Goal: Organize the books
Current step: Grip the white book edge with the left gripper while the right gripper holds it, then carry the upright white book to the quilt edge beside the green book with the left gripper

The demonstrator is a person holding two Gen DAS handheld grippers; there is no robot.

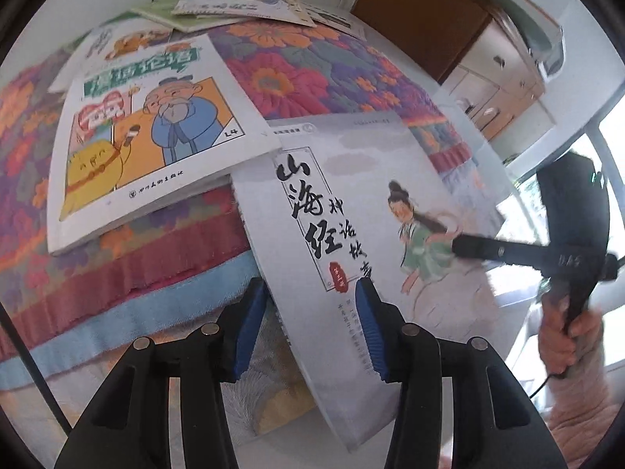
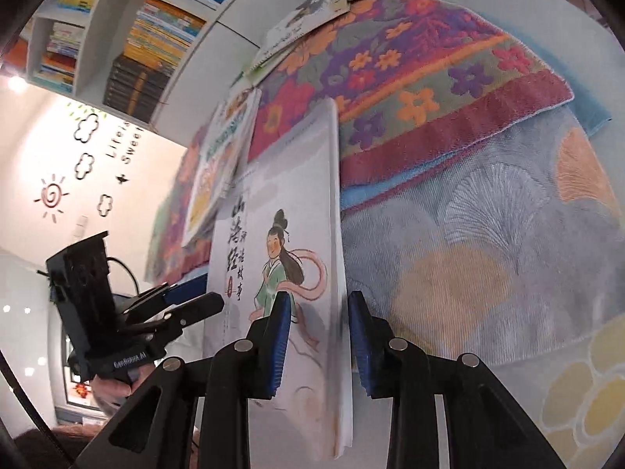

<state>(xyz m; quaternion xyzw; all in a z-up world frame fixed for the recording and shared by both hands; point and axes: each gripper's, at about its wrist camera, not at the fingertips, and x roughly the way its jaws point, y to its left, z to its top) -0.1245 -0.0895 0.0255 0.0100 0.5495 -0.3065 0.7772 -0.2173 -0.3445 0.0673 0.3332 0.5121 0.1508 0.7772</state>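
A grey storybook [image 1: 351,203] with black brush lettering and a girl in green on its cover is held up off the bed, tilted. My left gripper [image 1: 310,289] is shut on its spine edge, one blue pad on the cover and one behind it. My right gripper [image 2: 318,299] is shut on the same grey storybook [image 2: 273,234] at its page edge. A black finger of the right gripper [image 1: 457,244] rests on the cover. The left gripper [image 2: 199,293] shows at the book's far side. A comic book [image 1: 156,136] with a cartoon sage lies flat on the floral blanket [image 1: 312,70].
More thin books [image 1: 234,4] lie at the blanket's far end. A white bookshelf [image 2: 148,39] packed with books stands beyond the bed. A pale patterned bedspread [image 2: 488,254] lies below the floral blanket [image 2: 410,78]. A cabinet [image 1: 488,66] is at the right. A person's hand [image 1: 566,324] grips the right handle.
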